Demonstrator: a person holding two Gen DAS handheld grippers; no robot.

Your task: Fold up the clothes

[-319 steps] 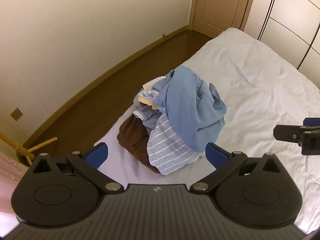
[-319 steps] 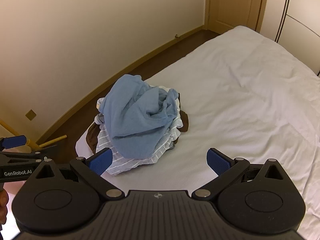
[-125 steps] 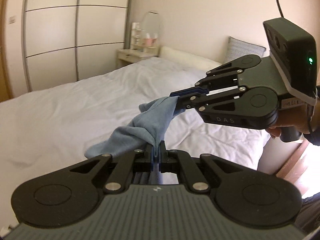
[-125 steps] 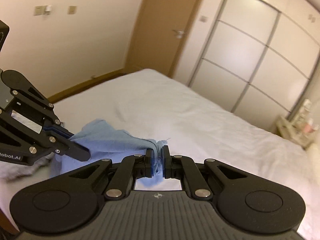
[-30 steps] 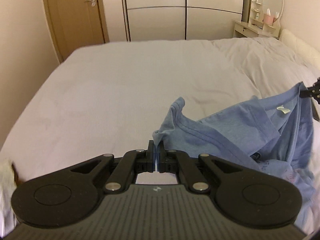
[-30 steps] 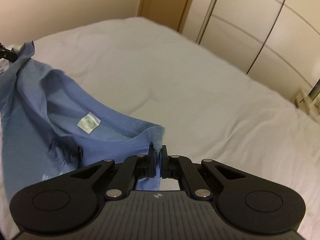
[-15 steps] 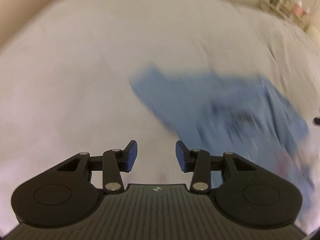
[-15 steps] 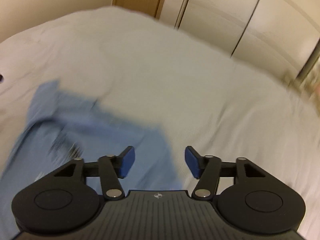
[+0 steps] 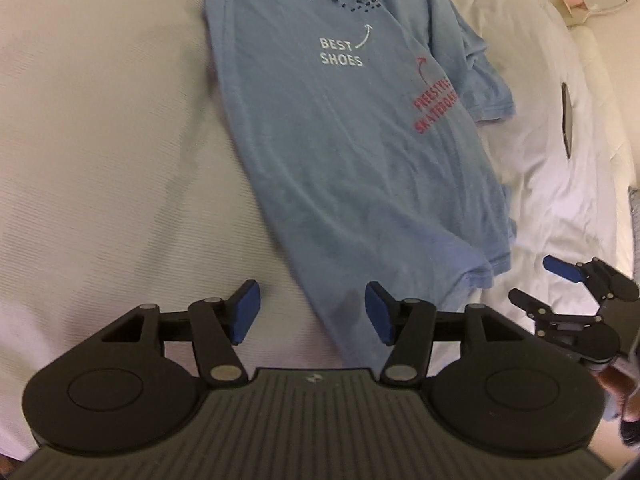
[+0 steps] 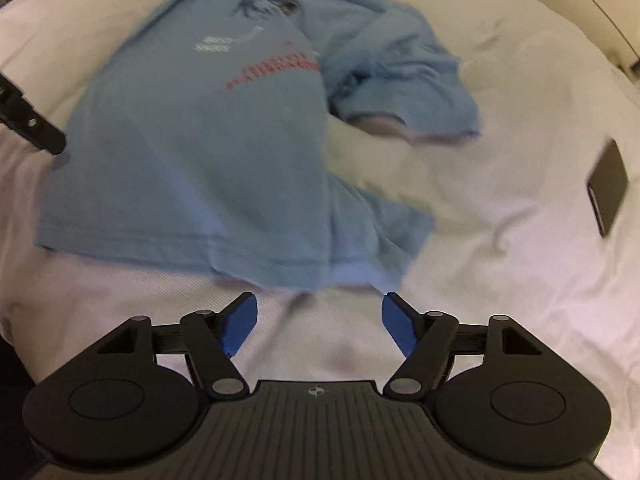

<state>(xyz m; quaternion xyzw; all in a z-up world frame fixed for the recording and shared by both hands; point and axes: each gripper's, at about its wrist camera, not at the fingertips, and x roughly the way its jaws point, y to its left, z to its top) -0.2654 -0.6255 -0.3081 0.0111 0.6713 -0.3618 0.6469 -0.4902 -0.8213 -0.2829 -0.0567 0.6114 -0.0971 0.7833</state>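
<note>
The white bed point(image 9: 100, 128) fills both views. Ahead of your tongs the blue T-shirt point(image 9: 352, 140) lies spread print-up, hem nearest you; its sleeve point(image 10: 404, 92) forward-right of the right tongs point(image 10: 318, 322) is bunched, and the hem corner point(image 10: 384, 236) is turned over. A dark flat device point(image 10: 608, 186) lies far right. Both the left tongs point(image 9: 312, 312) and the right tongs stand spread, holding nothing. Judged step: flattening prior to folding. Next, smooth the sleeve and corner. Legible print: "BEST SHOES"; red "FREESTYLE SKATEBOA…", partly cut off.
</note>
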